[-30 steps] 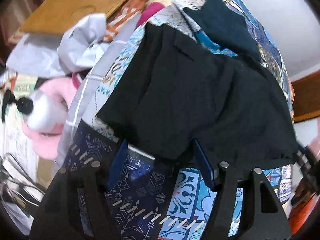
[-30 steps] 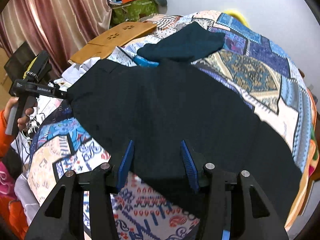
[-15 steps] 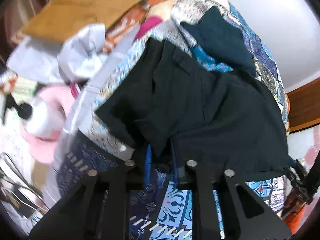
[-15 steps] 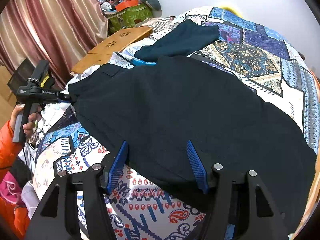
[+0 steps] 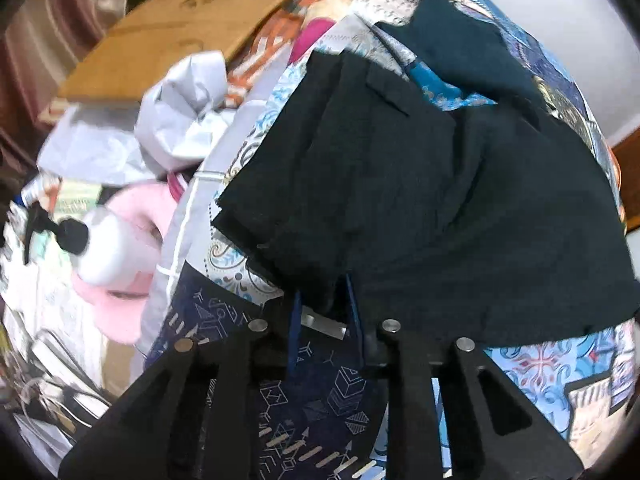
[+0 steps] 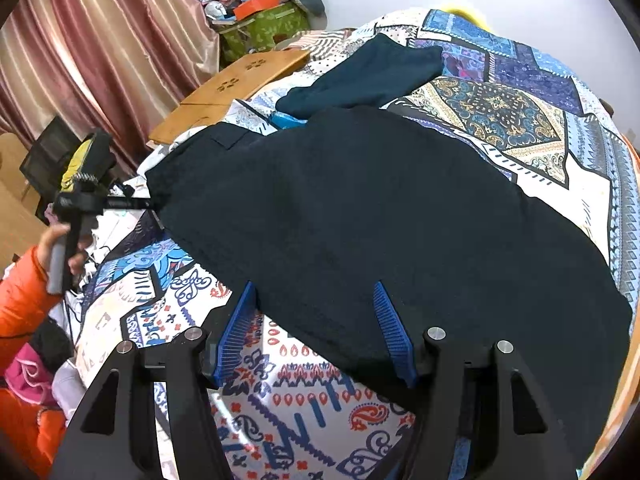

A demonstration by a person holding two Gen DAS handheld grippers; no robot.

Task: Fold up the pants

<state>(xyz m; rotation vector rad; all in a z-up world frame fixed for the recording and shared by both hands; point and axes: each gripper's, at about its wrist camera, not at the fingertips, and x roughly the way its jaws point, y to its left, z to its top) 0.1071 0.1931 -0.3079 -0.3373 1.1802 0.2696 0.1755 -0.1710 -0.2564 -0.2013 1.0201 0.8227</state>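
Observation:
Black pants (image 6: 360, 208) lie spread across a patterned quilt (image 6: 500, 128) on a bed. In the left wrist view my left gripper (image 5: 322, 300) is shut on the near corner of the pants (image 5: 400, 200), with black cloth pinched between its blue pads. The same gripper shows in the right wrist view (image 6: 150, 205), at the pants' left edge. My right gripper (image 6: 316, 312) is open, its blue pads astride the pants' near hem, which lies flat between them.
A folded dark teal garment (image 6: 368, 76) lies beyond the pants. A wooden lap table (image 6: 236, 84) stands at the bed's far left. Grey cloth (image 5: 180, 112), a pink plush toy (image 5: 120, 248) and clutter sit off the bed's left side. Curtains (image 6: 100, 40) hang behind.
My left gripper closed on the corner of the pants, from wide open a second ago. My right gripper shifted a little nearer the hem and stayed open.

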